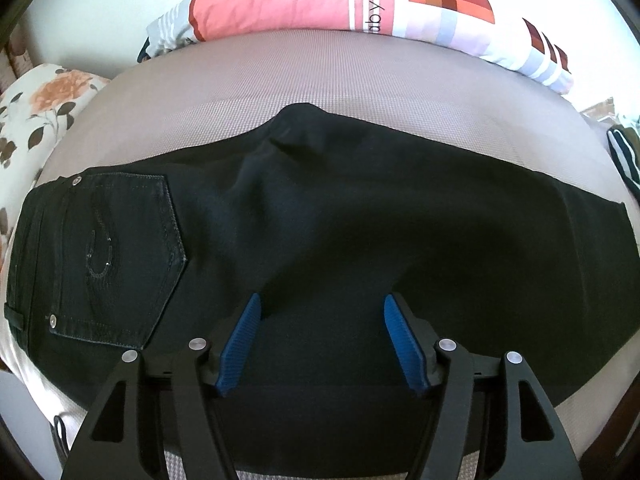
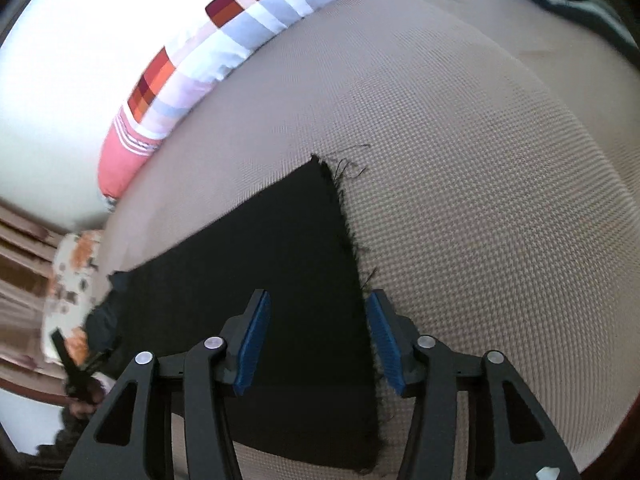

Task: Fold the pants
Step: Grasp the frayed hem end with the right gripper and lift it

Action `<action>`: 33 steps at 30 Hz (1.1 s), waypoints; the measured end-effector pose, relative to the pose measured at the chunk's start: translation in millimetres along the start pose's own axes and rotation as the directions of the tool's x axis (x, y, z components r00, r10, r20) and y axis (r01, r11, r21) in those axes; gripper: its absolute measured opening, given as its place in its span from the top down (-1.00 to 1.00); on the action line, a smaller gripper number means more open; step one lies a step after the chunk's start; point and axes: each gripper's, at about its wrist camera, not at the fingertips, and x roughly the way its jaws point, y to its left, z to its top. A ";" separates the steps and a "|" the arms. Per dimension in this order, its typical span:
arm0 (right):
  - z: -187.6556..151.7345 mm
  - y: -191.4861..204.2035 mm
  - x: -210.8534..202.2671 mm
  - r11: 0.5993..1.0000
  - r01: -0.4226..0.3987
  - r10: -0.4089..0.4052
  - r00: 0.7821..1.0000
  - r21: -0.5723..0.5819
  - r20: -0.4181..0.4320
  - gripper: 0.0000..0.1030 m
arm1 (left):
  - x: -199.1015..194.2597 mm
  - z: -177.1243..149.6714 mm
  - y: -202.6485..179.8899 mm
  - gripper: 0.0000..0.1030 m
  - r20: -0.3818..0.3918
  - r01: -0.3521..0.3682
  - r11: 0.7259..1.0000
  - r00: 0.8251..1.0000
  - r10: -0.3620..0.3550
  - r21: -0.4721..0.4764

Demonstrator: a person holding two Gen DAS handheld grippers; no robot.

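Left wrist view, black pants on mat, patchwork pillow behind, floral pillow beside

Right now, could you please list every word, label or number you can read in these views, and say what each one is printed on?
"Mama's", cut off at the frame's top edge: white band of the pink pillow.
"aby", likely "baby", its start hidden: same band, larger letters.
Pants: back pocket has curved stitching only, no lettering.
Right wrist view: no readable text.
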 end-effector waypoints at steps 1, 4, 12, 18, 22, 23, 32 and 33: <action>2.6 -4.4 -0.6 1.000 -0.023 0.024 1.000 0.007 -0.008 0.13 | 0.1 0.0 -0.2 -0.27 0.000 -0.002 1.000 1.000 0.002 -0.001; 8.8 -14.2 -1.0 0.998 -0.059 0.060 0.998 0.010 -0.035 0.24 | 0.3 0.1 -0.6 -0.28 0.000 -0.006 1.000 1.000 0.006 -0.009; 14.9 -21.2 11.7 0.973 -0.230 0.230 0.970 0.003 -0.083 0.27 | 2.4 2.0 0.1 -0.29 -0.006 -0.003 1.000 1.000 0.003 -0.019; 19.8 -13.4 29.4 0.968 -0.250 0.248 0.962 0.001 -0.110 0.73 | 3.3 3.0 -0.3 -0.32 -0.006 -0.009 1.000 1.000 0.009 -0.027; 20.2 -6.6 31.8 0.975 -0.223 0.222 0.971 0.003 -0.087 0.80 | 3.7 2.7 -1.0 -0.32 -0.003 -0.009 1.000 1.000 0.009 -0.024; 19.4 -4.5 30.8 0.979 -0.206 0.205 0.975 0.000 -0.081 0.81 | 3.7 2.5 -0.8 -0.32 -0.002 -0.008 1.000 1.000 0.008 -0.025; 5.0 45.3 0.6 0.981 -0.194 0.194 0.981 0.014 0.000 0.85 | 3.6 1.8 0.1 -0.35 0.012 0.009 1.000 1.000 -0.009 -0.018; 2.9 53.2 -1.6 0.980 -0.198 0.198 0.980 0.006 0.002 0.85 | 3.2 2.0 1.3 -0.35 0.012 0.017 1.000 1.000 -0.017 -0.019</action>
